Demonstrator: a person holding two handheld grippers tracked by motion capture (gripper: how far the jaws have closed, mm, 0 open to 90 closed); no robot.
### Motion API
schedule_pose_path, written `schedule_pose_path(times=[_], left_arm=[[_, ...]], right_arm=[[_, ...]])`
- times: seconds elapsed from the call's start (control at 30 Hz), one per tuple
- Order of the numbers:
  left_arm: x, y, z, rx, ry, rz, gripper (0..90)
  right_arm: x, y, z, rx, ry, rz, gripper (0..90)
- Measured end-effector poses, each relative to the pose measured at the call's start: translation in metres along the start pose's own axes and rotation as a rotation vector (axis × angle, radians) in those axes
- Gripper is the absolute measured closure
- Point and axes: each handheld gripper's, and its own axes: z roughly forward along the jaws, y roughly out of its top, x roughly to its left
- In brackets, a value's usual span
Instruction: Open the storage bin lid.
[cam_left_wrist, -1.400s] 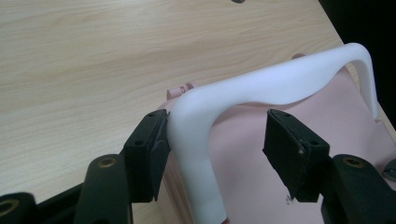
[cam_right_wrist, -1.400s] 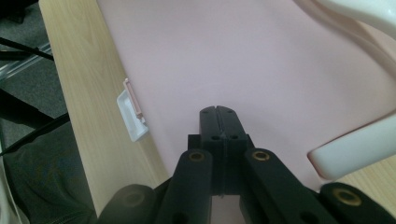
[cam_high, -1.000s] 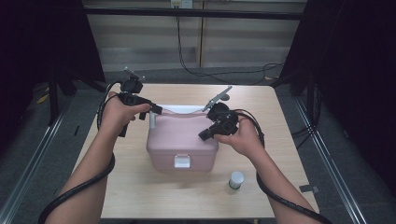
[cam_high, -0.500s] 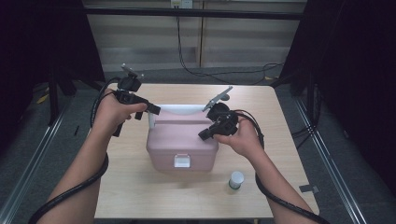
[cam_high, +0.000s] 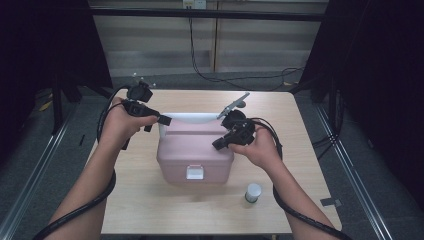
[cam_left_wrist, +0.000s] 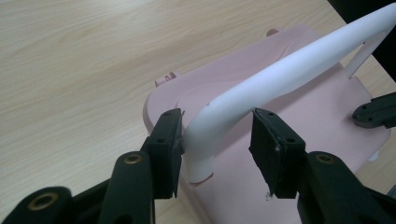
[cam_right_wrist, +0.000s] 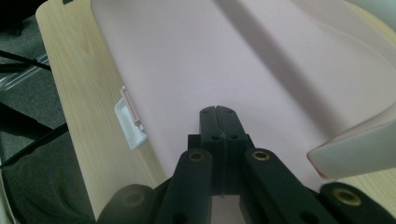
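The left gripper (cam_left_wrist: 217, 142) has moved back to straddle the white handle (cam_left_wrist: 280, 74), jaws apart; the right gripper (cam_right_wrist: 218, 122), closed and empty, still presses the pink box (cam_high: 192, 145); lifting the handle looks imminent.

A lab-style recording booth: a plain wooden table (cam_high: 150, 210) stands between black curtains (cam_high: 45, 45) at 9 and 3 o'clock, cables (cam_high: 210, 70) trailing over grey floor at 12.

- Even overhead light brightens the tabletop (cam_high: 150, 210); the surroundings sink into near black.
- Soft shadow falls near the box (cam_high: 195, 150).
- Both tool views are sharp at mid-distance, with blur on the nearest black parts at the bottom.
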Motion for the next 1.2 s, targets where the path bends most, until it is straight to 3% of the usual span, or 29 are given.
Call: schedule_pose_path(times=[0.13,0.37,0.67,0.8,1.2], left_arm=[[0.0,-0.003,0.006,0.026,-0.016,0.011,55.6],[-0.002,-0.002,0.013,0.016,0.025,0.017,55.9],[-0.002,-0.004,0.02,-0.006,0.038,0.016,56.9],[-0.001,-0.004,0.023,-0.009,0.07,0.025,60.7],[-0.002,-0.001,0.022,0.025,0.086,0.067,66.2]], right_arm=[[0.0,0.0,0.0,-0.001,0.002,0.0,90.0],[-0.001,0.0,0.0,-0.003,0.005,0.007,90.0],[-0.001,0.0,0.0,-0.005,0.008,0.014,90.0],[-0.004,-0.002,0.0,-0.018,0.023,0.02,90.0],[-0.004,-0.004,-0.001,-0.04,0.029,0.032,90.0]])
